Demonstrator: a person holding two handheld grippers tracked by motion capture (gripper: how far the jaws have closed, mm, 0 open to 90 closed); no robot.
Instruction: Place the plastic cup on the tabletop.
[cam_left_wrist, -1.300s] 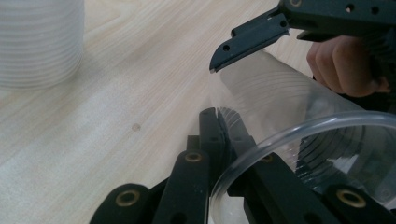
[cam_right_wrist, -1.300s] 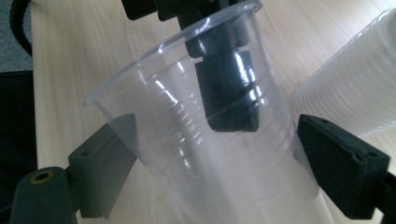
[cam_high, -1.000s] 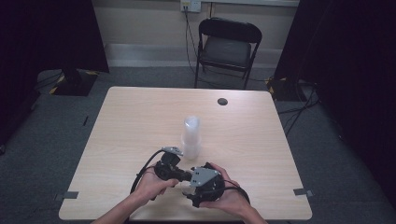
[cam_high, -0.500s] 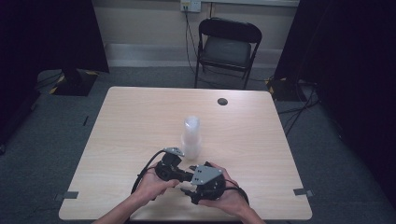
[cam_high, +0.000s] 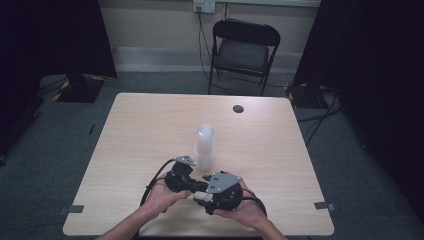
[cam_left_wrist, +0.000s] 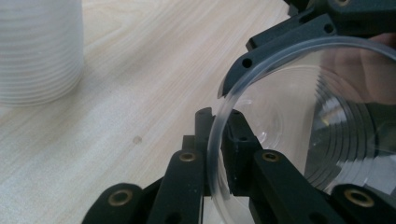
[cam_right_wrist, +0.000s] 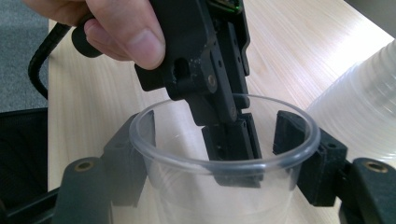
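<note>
A single clear plastic cup (cam_right_wrist: 224, 186) is held between both grippers near the table's front edge. My right gripper (cam_right_wrist: 215, 137) has a jaw on each side of the cup's wall and is shut on it. My left gripper (cam_left_wrist: 217, 140) pinches the cup's rim (cam_left_wrist: 219, 107), one jaw inside and one outside. In the high view the left gripper (cam_high: 197, 186) and right gripper (cam_high: 204, 201) meet just in front of a tall stack of clear cups (cam_high: 205, 145). The stack (cam_left_wrist: 37, 51) stands upright beside them.
The light wooden table (cam_high: 150, 130) has a small dark round disc (cam_high: 238, 108) near its far edge. A black folding chair (cam_high: 242, 50) stands beyond the table. Black cables (cam_high: 152, 182) trail from the grippers toward the person.
The two grippers have stayed together at the front of the table, with only a slight turn of the right one. The stack has not moved.
</note>
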